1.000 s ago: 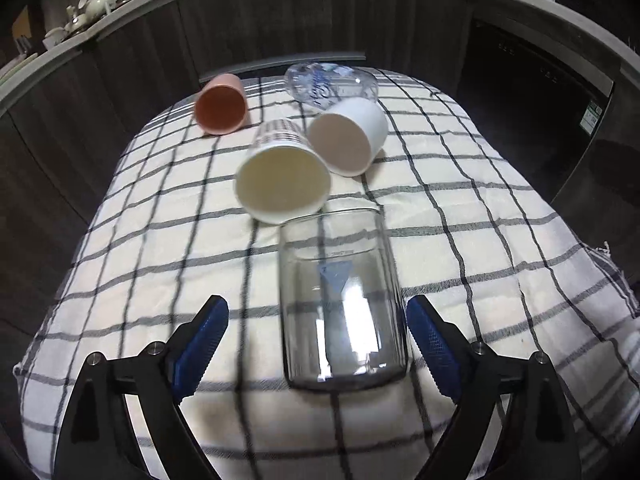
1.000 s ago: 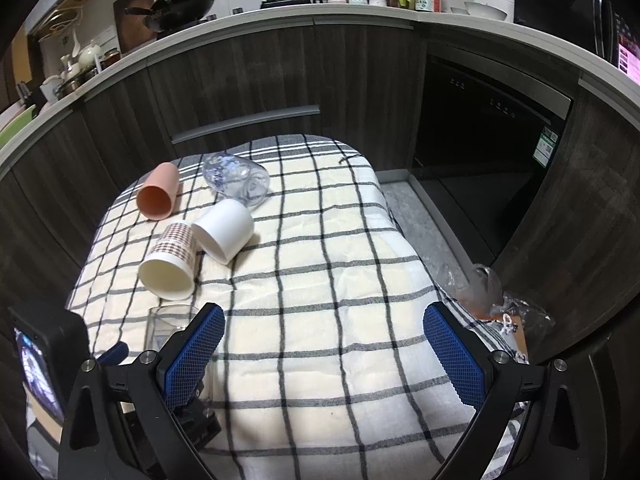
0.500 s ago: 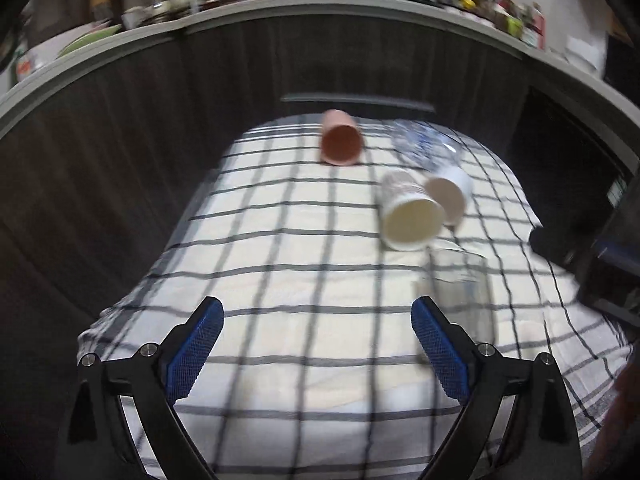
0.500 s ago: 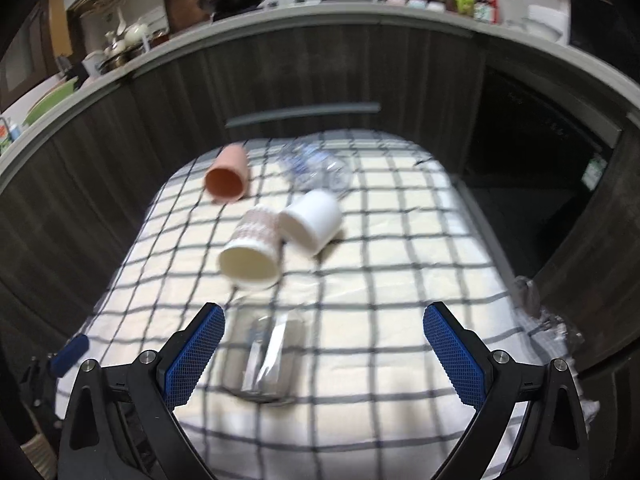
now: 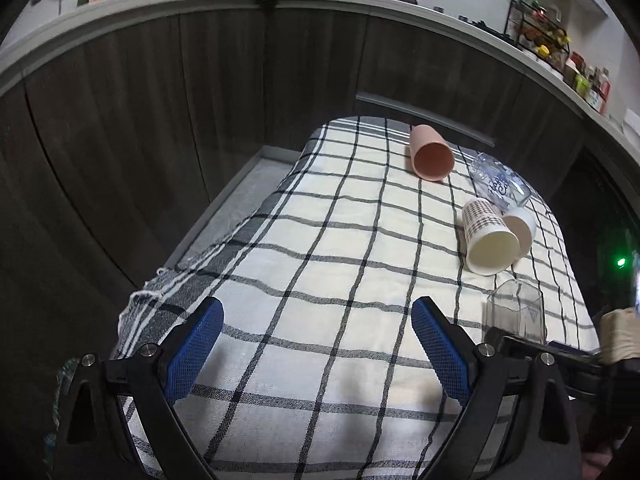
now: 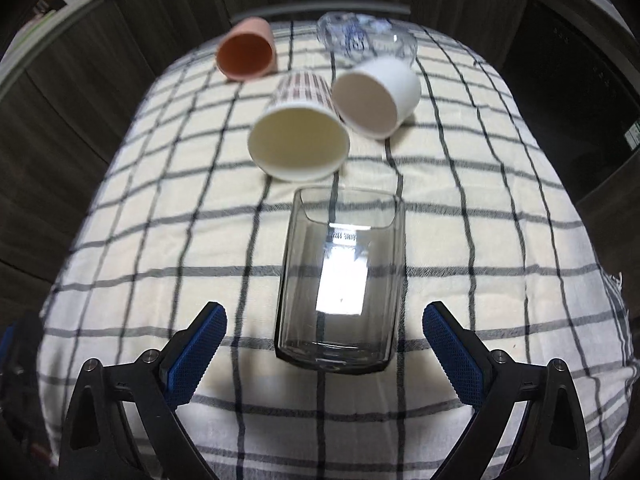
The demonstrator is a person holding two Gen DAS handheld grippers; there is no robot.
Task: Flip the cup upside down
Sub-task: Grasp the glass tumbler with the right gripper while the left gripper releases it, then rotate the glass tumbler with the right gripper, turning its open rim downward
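Observation:
A clear square-sided glass cup [image 6: 340, 280] lies on its side on the checked cloth [image 6: 160, 240], its base towards me. My right gripper [image 6: 324, 344] is open, one finger on each side of the glass's base, not touching it. The glass also shows in the left wrist view [image 5: 514, 314] at the right, partly behind the right gripper's body. My left gripper [image 5: 316, 344] is open and empty over bare cloth at the table's left part.
Beyond the glass lie a plaid paper cup [image 6: 298, 140], a white cup [image 6: 376, 96], a pink cup [image 6: 246, 50] and a clear printed glass [image 6: 366, 38], all on their sides. Dark cabinet fronts [image 5: 200, 120] curve round the table.
My right gripper has swung left and down, so the glass now lies between its fingers. My left gripper has moved off the glass to the left, over bare cloth.

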